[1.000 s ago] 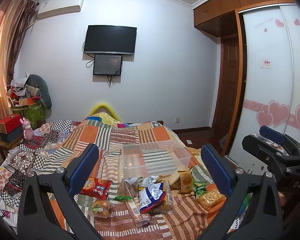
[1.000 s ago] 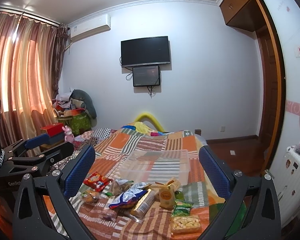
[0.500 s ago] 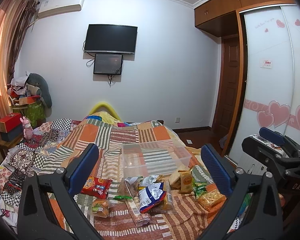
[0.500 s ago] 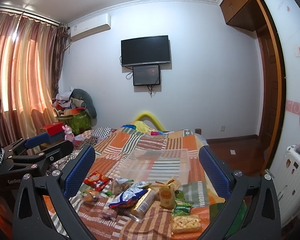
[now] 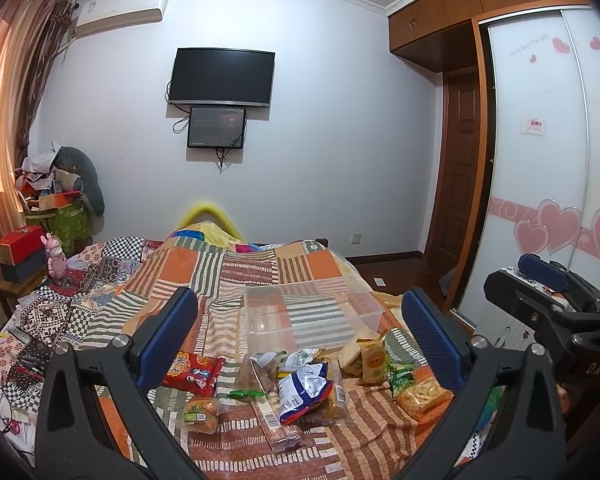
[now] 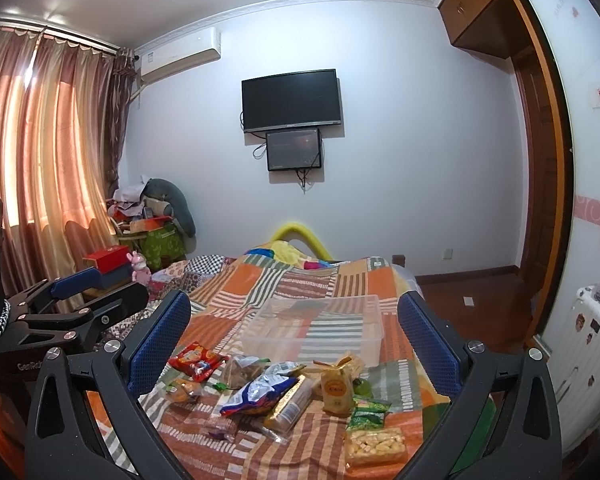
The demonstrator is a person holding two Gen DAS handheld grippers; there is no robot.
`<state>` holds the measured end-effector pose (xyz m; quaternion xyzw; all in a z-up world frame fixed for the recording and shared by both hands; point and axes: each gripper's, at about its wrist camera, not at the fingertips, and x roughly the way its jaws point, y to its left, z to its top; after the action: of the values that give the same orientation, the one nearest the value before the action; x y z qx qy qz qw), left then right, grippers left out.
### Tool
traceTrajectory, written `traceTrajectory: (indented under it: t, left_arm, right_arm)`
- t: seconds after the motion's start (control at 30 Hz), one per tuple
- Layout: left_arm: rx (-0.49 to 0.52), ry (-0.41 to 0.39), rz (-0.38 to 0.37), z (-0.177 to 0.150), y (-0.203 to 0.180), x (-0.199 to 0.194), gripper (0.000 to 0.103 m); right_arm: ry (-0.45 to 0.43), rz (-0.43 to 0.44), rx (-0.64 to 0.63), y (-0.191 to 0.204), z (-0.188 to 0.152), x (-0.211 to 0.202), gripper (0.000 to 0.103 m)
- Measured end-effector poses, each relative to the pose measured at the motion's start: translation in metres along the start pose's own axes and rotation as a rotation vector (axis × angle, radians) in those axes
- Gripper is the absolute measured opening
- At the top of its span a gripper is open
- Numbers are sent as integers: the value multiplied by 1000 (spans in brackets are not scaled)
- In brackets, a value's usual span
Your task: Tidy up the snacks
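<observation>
Several snack packets lie on a striped patchwork bedspread (image 5: 260,272): a red packet (image 5: 192,372), a blue and white bag (image 5: 304,390), a yellow carton (image 5: 372,360), a green packet (image 5: 400,378) and a clear pack of yellow puffs (image 5: 422,394). A clear plastic bin (image 5: 312,314) stands empty just behind them. My left gripper (image 5: 300,340) is open and empty, held above the pile. My right gripper (image 6: 296,344) is open and empty too. The same bin (image 6: 316,326), blue and white bag (image 6: 264,394), carton (image 6: 336,388) and puffs (image 6: 374,446) show in the right wrist view.
The right gripper's body (image 5: 552,312) shows at the right of the left wrist view, the left gripper's (image 6: 60,312) at the left of the right wrist view. A cluttered bedside stack (image 5: 20,252) stands left, a wardrobe (image 5: 548,184) right, a white suitcase (image 6: 596,356) by the bed.
Both views have shifted only very slightly. The grippers stay open and the snacks have not moved.
</observation>
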<state>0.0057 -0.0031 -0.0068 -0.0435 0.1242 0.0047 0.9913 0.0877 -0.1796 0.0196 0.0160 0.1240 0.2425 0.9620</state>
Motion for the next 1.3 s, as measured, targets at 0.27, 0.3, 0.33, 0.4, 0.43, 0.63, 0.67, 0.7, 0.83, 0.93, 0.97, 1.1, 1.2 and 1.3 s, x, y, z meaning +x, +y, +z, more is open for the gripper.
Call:
traceTrajectory:
  t: [0.27, 0.3, 0.33, 0.4, 0.43, 0.63, 0.67, 0.7, 0.83, 0.93, 0.97, 1.1, 1.2, 1.3]
  left_arm:
    - [5, 12, 2, -2, 1, 3, 103]
    - [10, 15, 1, -3, 1, 3, 103]
    - [12, 16, 2, -4, 1, 4, 103]
    - [17, 28, 2, -6, 1, 7, 103]
    - [16, 37, 3, -8, 1, 9, 103]
    - [20, 130, -2, -24, 9, 31, 84]
    - [21, 157, -1, -27, 11, 37, 79]
    - [18, 190, -4, -32, 14, 45, 75]
    - [4, 296, -6, -51, 23, 71, 69]
    - [-9, 379, -10, -70, 26, 91, 68]
    - [-12, 403, -11, -75, 27, 97, 68]
    - [-13, 498, -2, -98, 30, 119, 68]
    - [-2, 567, -13, -115, 32, 132, 68]
    - [13, 623, -17, -129, 33, 141, 68]
  right_arm:
    - [15, 0, 4, -2, -4, 4, 103]
    - [17, 1, 3, -3, -5, 4, 103]
    - [18, -2, 0, -4, -7, 4, 103]
    - [23, -7, -4, -6, -10, 6, 103]
    - [31, -8, -2, -8, -13, 7, 103]
    - [116, -42, 14, -32, -33, 19, 103]
    - [132, -56, 12, -37, -37, 21, 103]
    - [148, -68, 14, -42, -41, 22, 103]
    - [222, -106, 41, -66, -60, 27, 102]
    - [285, -125, 72, -82, -74, 34, 100]
    - [306, -130, 82, -87, -79, 36, 99]
    - [385, -131, 109, -95, -94, 44, 98]
    - [445, -79, 136, -100, -108, 53, 98]
    - [482, -62, 137, -101, -120, 60, 98]
